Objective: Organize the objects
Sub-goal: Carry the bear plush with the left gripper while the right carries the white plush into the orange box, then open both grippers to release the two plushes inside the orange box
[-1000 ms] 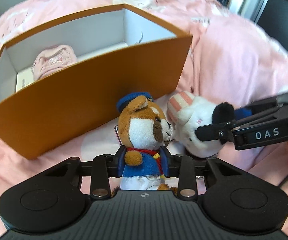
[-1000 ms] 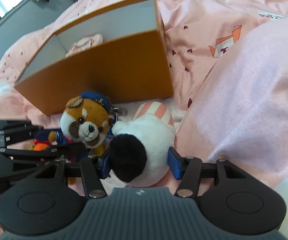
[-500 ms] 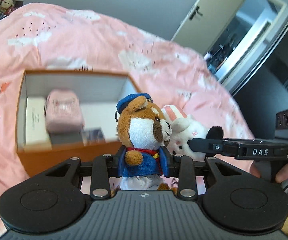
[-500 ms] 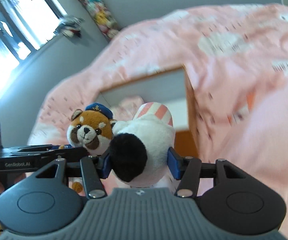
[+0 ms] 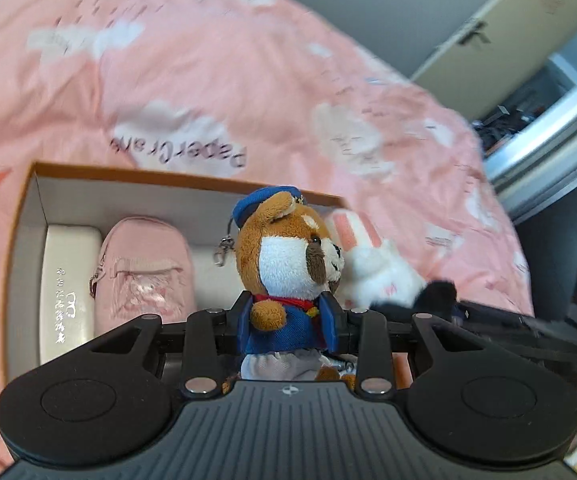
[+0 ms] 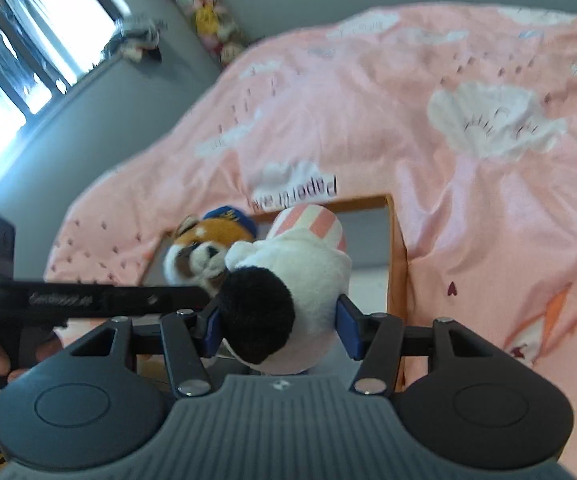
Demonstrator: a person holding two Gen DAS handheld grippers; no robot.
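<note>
The left gripper [image 5: 287,322] pinches the red panda plush [image 5: 288,264] by its body, the right gripper [image 6: 278,326] squeezes the white plush [image 6: 288,280]; both hang above the orange box [image 5: 20,216] below, probably for dropping inside.

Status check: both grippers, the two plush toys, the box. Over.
Left gripper shut on fox plush. Right gripper shut on white plush. Both above orange box; pink pouch inside, right side free.
</note>
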